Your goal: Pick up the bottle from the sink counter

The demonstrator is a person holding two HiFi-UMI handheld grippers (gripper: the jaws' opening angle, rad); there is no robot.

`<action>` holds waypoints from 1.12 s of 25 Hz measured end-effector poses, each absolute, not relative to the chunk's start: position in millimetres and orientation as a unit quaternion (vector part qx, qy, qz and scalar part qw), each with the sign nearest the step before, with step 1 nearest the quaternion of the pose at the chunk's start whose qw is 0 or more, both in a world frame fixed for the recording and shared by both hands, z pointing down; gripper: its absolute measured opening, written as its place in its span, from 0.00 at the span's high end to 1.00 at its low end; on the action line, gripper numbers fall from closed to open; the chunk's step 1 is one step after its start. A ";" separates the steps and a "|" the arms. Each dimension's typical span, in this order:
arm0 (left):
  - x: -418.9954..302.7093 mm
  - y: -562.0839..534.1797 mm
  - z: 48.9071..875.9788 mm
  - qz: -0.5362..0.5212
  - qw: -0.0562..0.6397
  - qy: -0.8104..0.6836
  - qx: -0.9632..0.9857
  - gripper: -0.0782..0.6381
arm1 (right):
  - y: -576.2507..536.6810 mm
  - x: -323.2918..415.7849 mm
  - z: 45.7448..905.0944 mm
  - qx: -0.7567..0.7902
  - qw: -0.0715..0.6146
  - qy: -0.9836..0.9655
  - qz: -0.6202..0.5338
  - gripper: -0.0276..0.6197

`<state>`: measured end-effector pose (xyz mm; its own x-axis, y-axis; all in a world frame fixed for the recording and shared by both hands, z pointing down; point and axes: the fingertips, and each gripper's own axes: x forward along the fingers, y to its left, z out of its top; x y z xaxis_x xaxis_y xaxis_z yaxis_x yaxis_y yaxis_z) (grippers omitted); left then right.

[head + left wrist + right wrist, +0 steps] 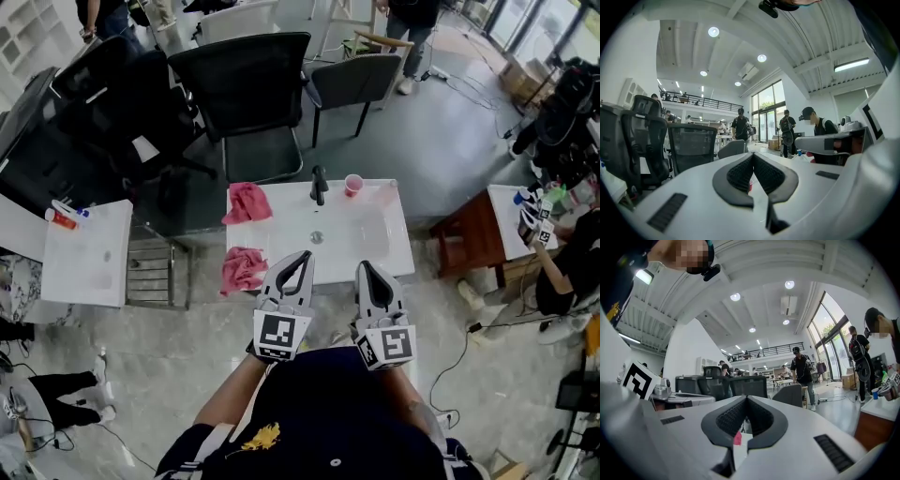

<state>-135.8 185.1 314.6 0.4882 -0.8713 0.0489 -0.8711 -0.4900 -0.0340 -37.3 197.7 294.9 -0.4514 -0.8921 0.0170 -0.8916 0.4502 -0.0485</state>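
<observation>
The left gripper [302, 259], jaws pinched shut on nothing, and the right gripper [366, 270], likewise closed and empty, hover at the near edge of the white sink bench [396, 255]. A small red-and-white bottle-like thing [61, 217] lies well off left on a separate white bench [89, 281], nearer the left gripper. Straight ahead stand only a black tap [319, 185] and a pink plastic cup [353, 185]; no bottle is plain there.

Black office chairs [246, 89] stand on grey floor [441, 131] (tall windows [828, 333] beyond).

Open-plan office or lab hall: office chairs [248, 89] beyond left gripper [302, 259], sink counter [380, 246] just ahead, mezzanine railing [761, 351], concrete floor [441, 141].
</observation>
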 end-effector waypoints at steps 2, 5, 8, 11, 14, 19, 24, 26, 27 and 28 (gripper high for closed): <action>-138.1 187.9 312.0 -0.027 0.007 0.495 -0.868 0.87 | 201.1 -42.5 294.5 -0.528 0.009 0.849 -0.026 0.92; -139.2 188.8 311.4 -0.025 0.012 0.485 -0.874 0.87 | 205.8 -50.3 296.5 -0.527 0.016 0.849 -0.040 0.92; -141.2 189.2 310.7 -0.019 0.012 0.480 -0.877 0.87 | 209.3 -56.2 296.0 -0.522 0.018 0.851 -0.046 0.92; -146.1 183.9 308.0 -0.014 0.017 0.480 -0.877 0.87 | 205.2 -58.2 291.8 -0.526 0.011 0.850 -0.032 0.92; -149.6 178.9 303.2 -0.010 0.022 0.481 -0.876 0.87 | 200.2 -59.7 287.5 -0.529 0.010 0.848 -0.018 0.92; -148.5 169.1 301.9 -0.013 0.026 0.482 -0.876 0.87 | 187.7 -60.3 289.5 -0.530 0.010 0.848 -0.016 0.92; -140.8 149.2 304.3 -0.017 0.021 0.485 -0.874 0.87 | 164.1 -48.4 291.7 -0.535 0.008 0.844 -0.019 0.92; -135.9 138.1 305.2 -0.020 0.022 0.486 -0.874 0.87 | 151.7 -41.5 295.7 -0.540 0.006 0.841 -0.023 0.92; -133.2 131.7 305.4 -0.021 0.023 0.486 -0.873 0.87 | 144.6 -38.4 297.0 -0.541 0.004 0.841 -0.024 0.92; -130.6 124.8 305.4 -0.022 0.023 0.486 -0.873 0.87 | 137.3 -35.5 297.6 -0.541 0.003 0.841 -0.025 0.92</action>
